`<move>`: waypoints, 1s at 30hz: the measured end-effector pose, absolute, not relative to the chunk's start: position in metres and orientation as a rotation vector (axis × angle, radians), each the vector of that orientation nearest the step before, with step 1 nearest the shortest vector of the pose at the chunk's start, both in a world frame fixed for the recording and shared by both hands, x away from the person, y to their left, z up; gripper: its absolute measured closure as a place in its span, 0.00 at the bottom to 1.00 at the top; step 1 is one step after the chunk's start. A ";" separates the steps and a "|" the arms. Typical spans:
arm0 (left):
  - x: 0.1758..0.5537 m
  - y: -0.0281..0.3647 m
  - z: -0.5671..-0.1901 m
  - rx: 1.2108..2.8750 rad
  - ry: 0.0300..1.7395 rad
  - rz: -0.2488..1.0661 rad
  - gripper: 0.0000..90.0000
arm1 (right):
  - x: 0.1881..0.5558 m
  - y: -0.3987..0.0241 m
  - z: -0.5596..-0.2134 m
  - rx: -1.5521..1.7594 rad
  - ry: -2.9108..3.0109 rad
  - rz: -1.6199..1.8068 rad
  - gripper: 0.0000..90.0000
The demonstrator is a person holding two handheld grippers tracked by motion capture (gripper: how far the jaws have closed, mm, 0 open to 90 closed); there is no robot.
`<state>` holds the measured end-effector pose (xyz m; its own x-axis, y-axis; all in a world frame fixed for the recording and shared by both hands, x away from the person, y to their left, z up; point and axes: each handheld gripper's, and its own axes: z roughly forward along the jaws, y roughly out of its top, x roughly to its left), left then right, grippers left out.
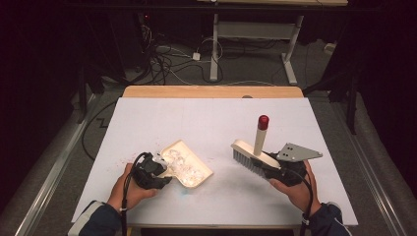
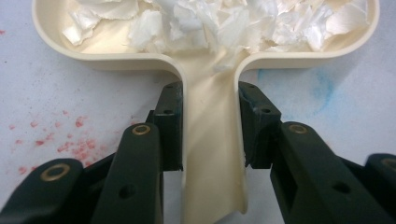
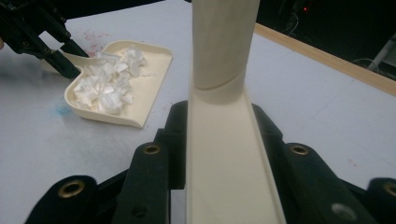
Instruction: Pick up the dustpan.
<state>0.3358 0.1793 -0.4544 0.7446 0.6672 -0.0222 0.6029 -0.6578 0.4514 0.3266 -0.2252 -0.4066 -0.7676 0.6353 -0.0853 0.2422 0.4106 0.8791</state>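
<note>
A cream dustpan [image 1: 189,164] lies on the white table, its tray holding several white paper scraps [image 2: 224,23]. My left gripper [image 1: 160,174] is shut on the dustpan's handle [image 2: 212,135], one jaw on each side of it. At the right, my right gripper [image 1: 268,169] is shut on the cream head of a hand brush [image 1: 248,155]; the brush's handle with a red tip [image 1: 263,121] points up and away. In the right gripper view the brush back [image 3: 224,154] runs between the jaws, and the dustpan [image 3: 152,88] lies beyond at the upper left with the left gripper [image 3: 51,49] on it.
The white table top [image 1: 211,118] has a wooden strip [image 1: 211,92] along its far edge. Faint red specks [image 2: 70,140] and a blue smudge [image 2: 322,88] mark the surface near the dustpan. Desk legs and cables [image 1: 196,54] stand on the floor behind.
</note>
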 end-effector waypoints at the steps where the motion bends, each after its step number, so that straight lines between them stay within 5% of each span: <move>1: 0.336 0.180 -0.454 2.508 0.966 0.205 0.71 | 0.326 -0.229 -0.406 0.757 2.261 1.314 0.75; 30: 0.338 0.193 -0.445 2.456 1.022 0.243 0.71 | 0.311 -0.260 -0.403 0.795 2.319 1.272 0.75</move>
